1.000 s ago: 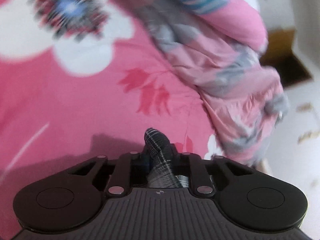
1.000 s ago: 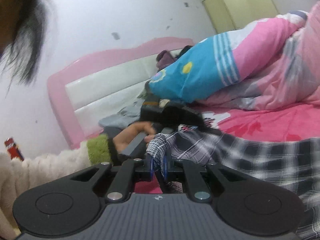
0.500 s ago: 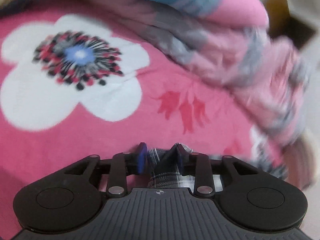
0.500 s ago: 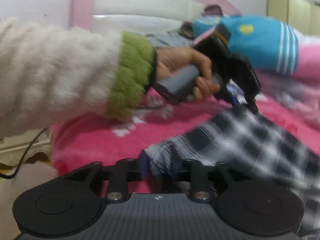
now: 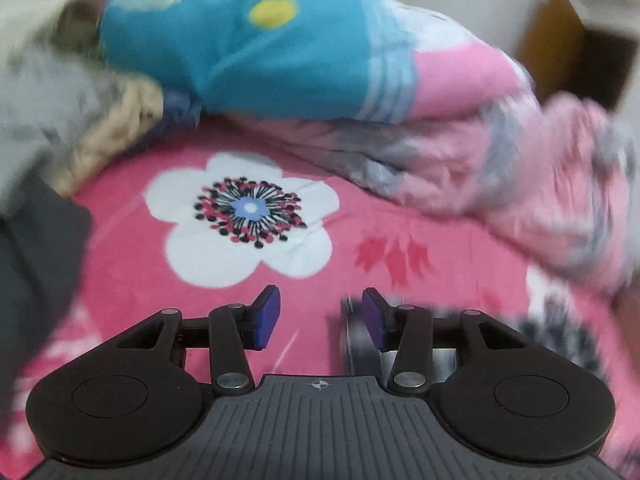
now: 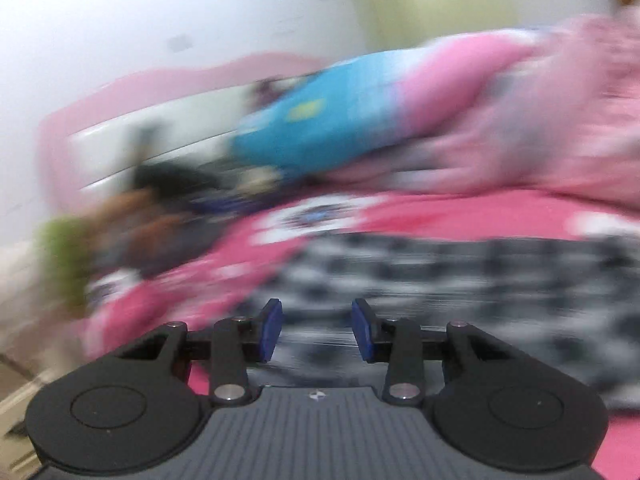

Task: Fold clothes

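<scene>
A black-and-white plaid garment [image 6: 460,276] lies spread on the pink flowered bedsheet [image 6: 500,212] in the blurred right wrist view. My right gripper [image 6: 317,330] hovers over its near edge, jaws opening, no cloth pinched between the blue pads. In the left wrist view my left gripper [image 5: 320,318] is above the pink bedsheet [image 5: 224,312], jaws opening and empty. A blurred edge of the plaid garment [image 5: 356,340] lies just beside and below its right pad. The other hand with a green cuff [image 6: 60,256] shows dimly at the left of the right wrist view.
A rolled quilt, blue and pink [image 5: 280,48], lies across the far side of the bed. A heap of grey and beige clothes [image 5: 72,116] sits at far left, dark cloth [image 5: 36,264] below it. A pink and white headboard [image 6: 132,120] stands against the white wall.
Both grippers were shut on the plaid garment a second ago and have opened and let go of it. The left one has lifted and drawn back; the right view has swung across the bed.
</scene>
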Available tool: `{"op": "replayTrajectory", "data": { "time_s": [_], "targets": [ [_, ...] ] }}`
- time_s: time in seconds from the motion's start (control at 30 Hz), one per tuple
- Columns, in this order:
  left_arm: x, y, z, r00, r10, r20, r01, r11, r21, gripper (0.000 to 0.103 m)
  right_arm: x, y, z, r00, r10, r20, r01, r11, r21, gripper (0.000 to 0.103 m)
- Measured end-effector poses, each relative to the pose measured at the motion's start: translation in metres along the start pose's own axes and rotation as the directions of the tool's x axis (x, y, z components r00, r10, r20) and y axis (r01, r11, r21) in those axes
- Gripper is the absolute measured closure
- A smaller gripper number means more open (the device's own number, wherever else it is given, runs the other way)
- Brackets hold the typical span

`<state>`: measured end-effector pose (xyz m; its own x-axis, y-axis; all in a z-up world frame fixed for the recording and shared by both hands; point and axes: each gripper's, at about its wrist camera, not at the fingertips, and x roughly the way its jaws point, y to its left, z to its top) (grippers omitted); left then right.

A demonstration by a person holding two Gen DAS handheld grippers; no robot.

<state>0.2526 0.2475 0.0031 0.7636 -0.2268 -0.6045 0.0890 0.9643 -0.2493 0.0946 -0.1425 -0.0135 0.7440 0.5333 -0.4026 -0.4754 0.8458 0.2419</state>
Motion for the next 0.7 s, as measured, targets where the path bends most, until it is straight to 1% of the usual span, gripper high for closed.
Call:
{"op": "replayTrajectory", "data": {
  "time_s": [0.03,0.07,0.1,0.13,0.2,0.27,0.33,0.4,0.47,0.53,0.57,0.63,0.67,0.7],
  "targets": [
    [-0.011,-0.008,-0.01,1.0,0.011,0.004,-0.012,0.999,0.04,0.058,-0.014,-0.024,0.001,0.997,-0.074,0.01,0.074,0.997,0.036,0.064],
    [-0.021,-0.015,-0.021,1.0,0.023,0.008,-0.024,0.997,0.07,0.058,-0.025,-0.044,0.001,0.989,-0.149,0.015,0.148,0.987,0.065,0.064],
    [-0.029,-0.021,-0.031,0.999,0.038,0.01,-0.039,0.996,0.086,0.058,-0.037,-0.064,0.002,0.975,-0.223,0.018,0.22,0.971,0.093,0.064],
    [-0.037,-0.026,-0.043,0.998,0.055,0.012,-0.056,0.994,0.098,0.058,-0.048,-0.084,0.002,0.955,-0.296,0.019,0.291,0.949,0.121,0.064],
    [-0.051,-0.036,-0.066,0.996,0.08,0.027,-0.083,0.991,0.103,0.058,-0.06,-0.115,0.0,0.931,-0.366,0.013,0.357,0.915,0.186,0.064],
    [-0.059,-0.048,-0.087,0.996,0.083,0.027,-0.086,0.99,0.11,0.058,-0.061,-0.145,0.001,0.923,-0.384,0.0,0.372,0.893,0.252,0.063],
    [-0.062,-0.06,-0.1,0.997,0.075,0.022,-0.078,0.989,0.122,0.058,-0.055,-0.172,0.0,0.929,-0.37,-0.023,0.356,0.874,0.331,0.06],
    [-0.059,-0.075,-0.103,0.998,0.055,0.019,-0.057,0.989,0.139,0.058,-0.05,-0.195,0.0,0.94,-0.338,-0.041,0.325,0.854,0.406,0.06],
    [-0.05,-0.096,-0.094,1.0,0.02,0.008,-0.021,0.987,0.157,0.058,-0.044,-0.214,-0.003,0.946,-0.317,-0.061,0.308,0.827,0.471,0.06],
    [-0.035,-0.123,-0.078,1.0,-0.019,-0.013,0.021,0.982,0.189,0.057,-0.041,-0.222,-0.009,0.954,-0.292,-0.076,0.288,0.806,0.518,0.06],
    [-0.025,-0.14,-0.069,0.999,-0.043,-0.027,0.048,0.976,0.211,0.054,-0.038,-0.222,-0.011,0.955,-0.287,-0.08,0.285,0.8,0.528,0.06],
    [-0.002,-0.177,-0.052,0.994,-0.097,-0.058,0.109,0.962,0.252,0.049,-0.035,-0.221,-0.02,0.95,-0.295,-0.101,0.303,0.796,0.523,0.06],
    [0.01,-0.199,-0.044,0.989,-0.125,-0.08,0.142,0.953,0.269,0.045,-0.036,-0.222,-0.024,0.952,-0.288,-0.104,0.298,0.795,0.529,0.06],
    [0.023,-0.221,-0.037,0.983,-0.15,-0.102,0.173,0.944,0.282,0.044,-0.036,-0.223,-0.028,0.954,-0.279,-0.106,0.292,0.793,0.534,0.059]
  ]
}}
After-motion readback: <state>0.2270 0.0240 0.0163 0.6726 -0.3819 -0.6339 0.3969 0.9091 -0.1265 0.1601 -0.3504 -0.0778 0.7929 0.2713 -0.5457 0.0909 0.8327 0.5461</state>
